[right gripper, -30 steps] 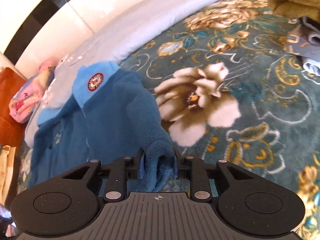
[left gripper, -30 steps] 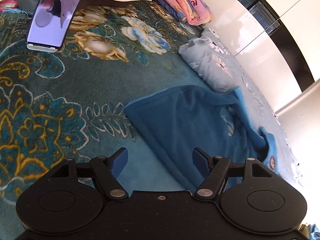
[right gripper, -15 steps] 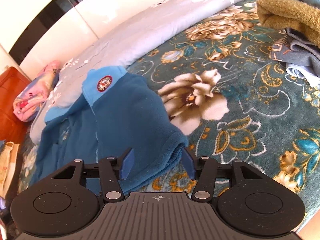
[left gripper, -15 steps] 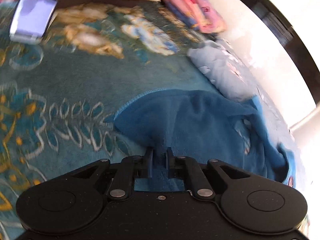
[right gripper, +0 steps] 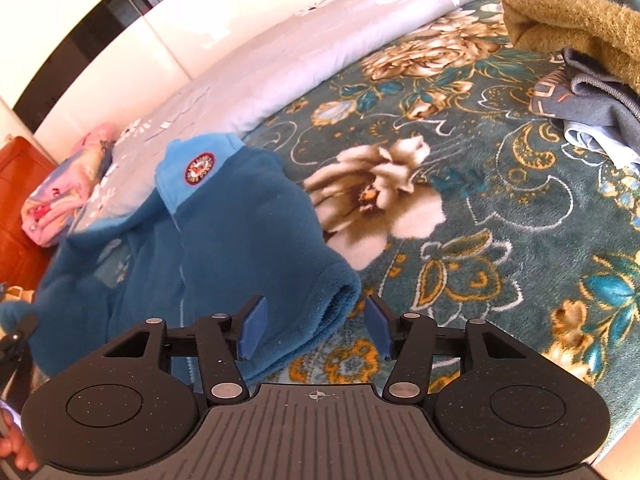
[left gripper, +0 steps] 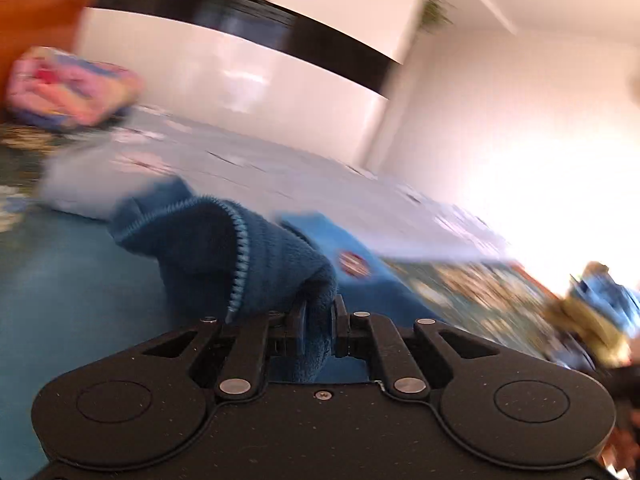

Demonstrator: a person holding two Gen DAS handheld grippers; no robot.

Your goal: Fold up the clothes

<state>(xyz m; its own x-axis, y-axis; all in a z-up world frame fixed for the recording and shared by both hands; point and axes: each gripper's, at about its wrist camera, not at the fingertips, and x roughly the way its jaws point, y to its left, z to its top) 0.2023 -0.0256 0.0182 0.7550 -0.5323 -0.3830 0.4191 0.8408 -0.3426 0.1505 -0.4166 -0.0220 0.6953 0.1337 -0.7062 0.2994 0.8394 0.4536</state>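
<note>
Your left gripper [left gripper: 318,322] is clamped almost fully closed on a thick fold of the blue fleece garment [left gripper: 224,252], and the cloth bulges out from between the pads and rises in a hump just ahead of them, its stitched pale-blue edge [left gripper: 241,256] running down toward the jaws. That view is heavily blurred, so little beyond the garment, the pale quilt [left gripper: 280,168] behind it and the white wardrobe [left gripper: 224,64] can be made out. Your right gripper [right gripper: 316,326] stands about half open; its jaws have just been opening, and the rolled near edge of the garment [right gripper: 248,248] lies between the blue pads [right gripper: 254,326] without either pad pressing on it. The garment itself lies spread on the bed, on the teal floral blanket [right gripper: 500,248], with its light-blue collar and round red badge [right gripper: 200,169] at the far end, next to the quilt. To the far right on the blanket sits a heap of other clothes, a mustard-brown fleece [right gripper: 572,20] on top of a grey piece [right gripper: 588,100]. A pink patterned bundle [right gripper: 66,196] lies at the far left.
</note>
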